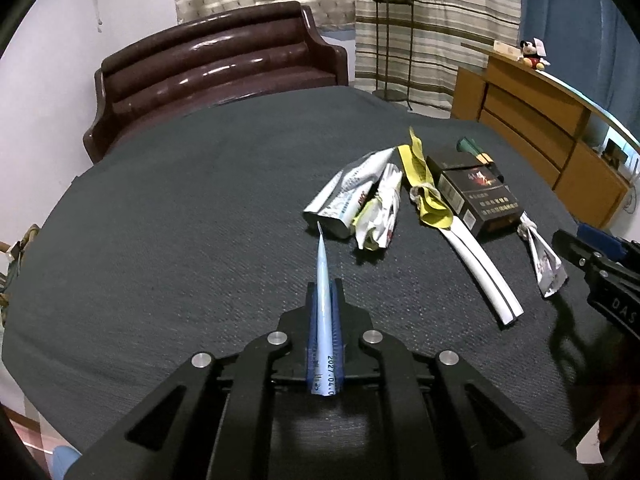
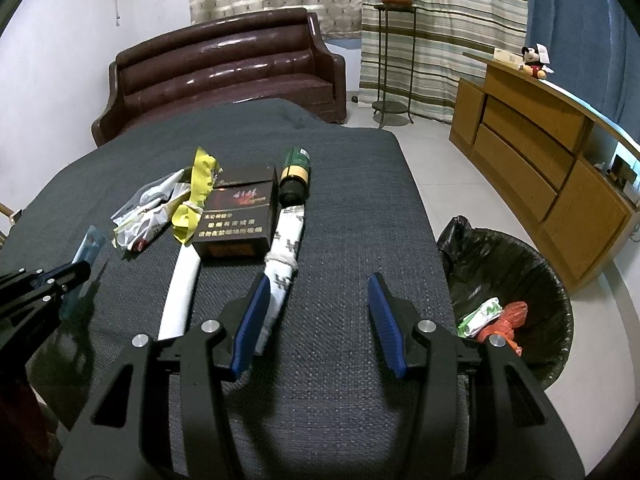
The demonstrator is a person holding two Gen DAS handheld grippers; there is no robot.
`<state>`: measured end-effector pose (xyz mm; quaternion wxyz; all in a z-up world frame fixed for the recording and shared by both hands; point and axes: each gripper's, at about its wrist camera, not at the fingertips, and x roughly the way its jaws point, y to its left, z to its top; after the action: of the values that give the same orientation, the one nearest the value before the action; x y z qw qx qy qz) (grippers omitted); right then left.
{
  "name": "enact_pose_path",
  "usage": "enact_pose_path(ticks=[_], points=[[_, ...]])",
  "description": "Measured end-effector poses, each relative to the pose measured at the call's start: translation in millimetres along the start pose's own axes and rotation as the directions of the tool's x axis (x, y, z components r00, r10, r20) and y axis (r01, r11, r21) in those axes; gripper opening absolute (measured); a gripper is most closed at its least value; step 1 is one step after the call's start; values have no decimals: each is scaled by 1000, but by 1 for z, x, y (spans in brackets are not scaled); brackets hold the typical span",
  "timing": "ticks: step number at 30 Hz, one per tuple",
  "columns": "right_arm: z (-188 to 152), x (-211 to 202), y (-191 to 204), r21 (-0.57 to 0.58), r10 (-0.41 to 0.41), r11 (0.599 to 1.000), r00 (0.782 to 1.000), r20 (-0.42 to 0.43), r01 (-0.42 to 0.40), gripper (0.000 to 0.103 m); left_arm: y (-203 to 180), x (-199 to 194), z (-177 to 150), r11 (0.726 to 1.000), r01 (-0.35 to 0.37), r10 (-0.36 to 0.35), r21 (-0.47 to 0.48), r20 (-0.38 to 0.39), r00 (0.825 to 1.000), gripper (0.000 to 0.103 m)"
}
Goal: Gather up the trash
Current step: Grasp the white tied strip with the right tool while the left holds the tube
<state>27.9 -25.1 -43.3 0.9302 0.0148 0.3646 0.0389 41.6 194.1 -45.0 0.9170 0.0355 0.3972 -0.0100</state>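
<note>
**Trash on the cloth, one sachet already pinched**

Trash lies in a cluster on the dark table: a crumpled white wrapper, a yellow wrapper, a dark box, a white strip and a knotted packet. In the left wrist view the cluster sits at about one o'clock from the fingers.

The left gripper is closed flat on a pale blue sachet, which stands edge-on between the pads and points toward twelve o'clock. It looks light, thin and floppy, so a grip low on its body seems safest; a hold on the tip would likely let it fold or slip.

The right gripper hangs over the table, tilted downward, its jaws half apart and empty. The knotted packet lies just beside its left pad. The bin, lined in black and holding some scraps, stands on the floor at three o'clock in the right wrist view.
</note>
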Motion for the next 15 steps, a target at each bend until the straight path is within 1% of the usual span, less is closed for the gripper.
enact_pose_path(ticks=[4, 7, 9, 11, 12, 13, 14, 15], points=[[3, 0, 7, -24, 9, 1000, 1000, -1, -9, 50, 1, 1, 3, 1000, -12, 12, -8, 5, 1000, 7], [1, 8, 13, -47, 1, 999, 999, -36, -3, 50, 1, 3, 5, 1000, -20, 20, -10, 7, 1000, 7], [0, 12, 16, -59, -7, 998, 998, -59, 3, 48, 1, 3, 5, 1000, -21, 21, -13, 8, 1000, 7], [0, 14, 18, -63, -8, 998, 997, -75, 3, 39, 1, 4, 6, 1000, -21, 21, -15, 6, 1000, 7], [-1, 15, 18, -63, -5, 998, 996, -87, -1, 30, 0, 4, 6, 1000, -20, 20, -16, 3, 1000, 7], [-1, 15, 17, -62, 4, 998, 996, -92, -10, 27, 0, 5, 6, 1000, -18, 18, -17, 1, 1000, 7], [-1, 15, 18, -61, 10, 998, 996, -92, -15, 26, -1, 5, 6, 1000, -16, 16, -17, 1, 1000, 7], [-1, 14, 19, -67, 11, 998, 996, -92, -17, 21, -2, 4, 5, 1000, -15, 15, -17, 1, 1000, 7]])
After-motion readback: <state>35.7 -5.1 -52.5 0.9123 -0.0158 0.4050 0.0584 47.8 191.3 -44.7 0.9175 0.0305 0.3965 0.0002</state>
